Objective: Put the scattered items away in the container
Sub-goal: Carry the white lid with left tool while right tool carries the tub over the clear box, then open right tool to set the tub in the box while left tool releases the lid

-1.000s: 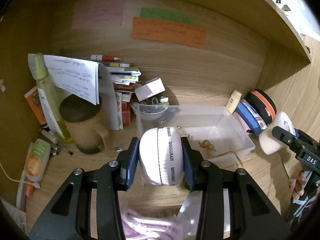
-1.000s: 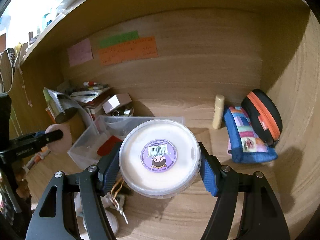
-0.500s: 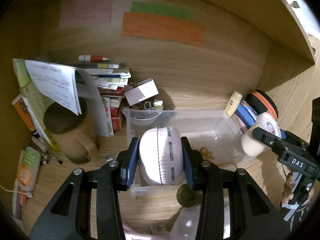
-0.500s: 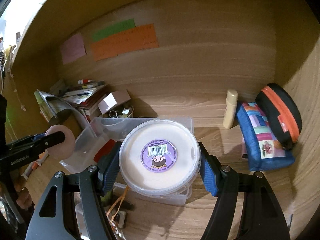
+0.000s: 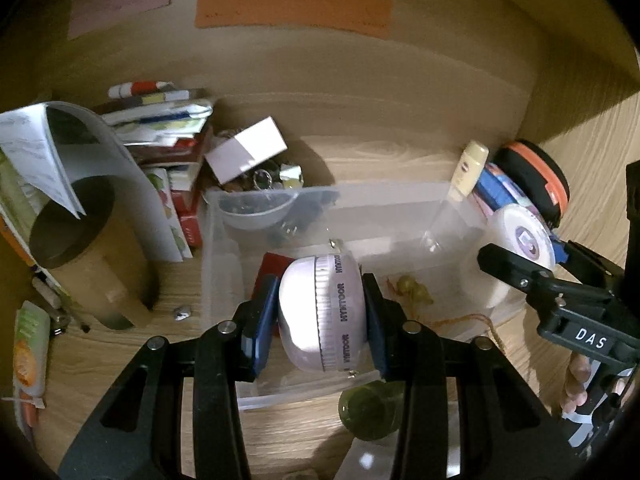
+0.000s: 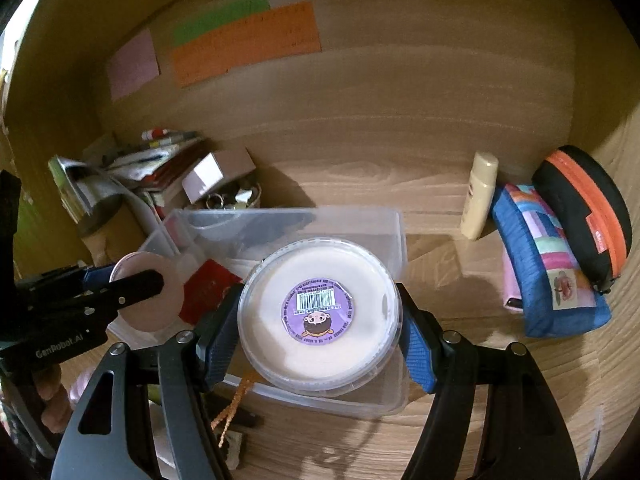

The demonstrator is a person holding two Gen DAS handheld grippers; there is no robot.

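- The setting is a light wood-grain desk surface point(image 6: 400, 184) inside a wooden alcove, with pink, green and orange paper notes point(image 6: 248, 44) stuck on its back wall
- A clear rectangular plastic container point(image 5: 404, 208) sits mid-desk, with a red card point(image 5: 270, 270) lying inside
- The left gripper point(image 5: 320, 312) is clenched on a white round zipped case point(image 5: 322, 312), held over the container
- The right gripper point(image 6: 318, 316) grasps a round white lidded tub with a purple sticker point(image 6: 318, 312) above the container's near side
- A blue patchwork pouch point(image 6: 548, 272) and a cream bottle point(image 6: 478, 196) stand to the right
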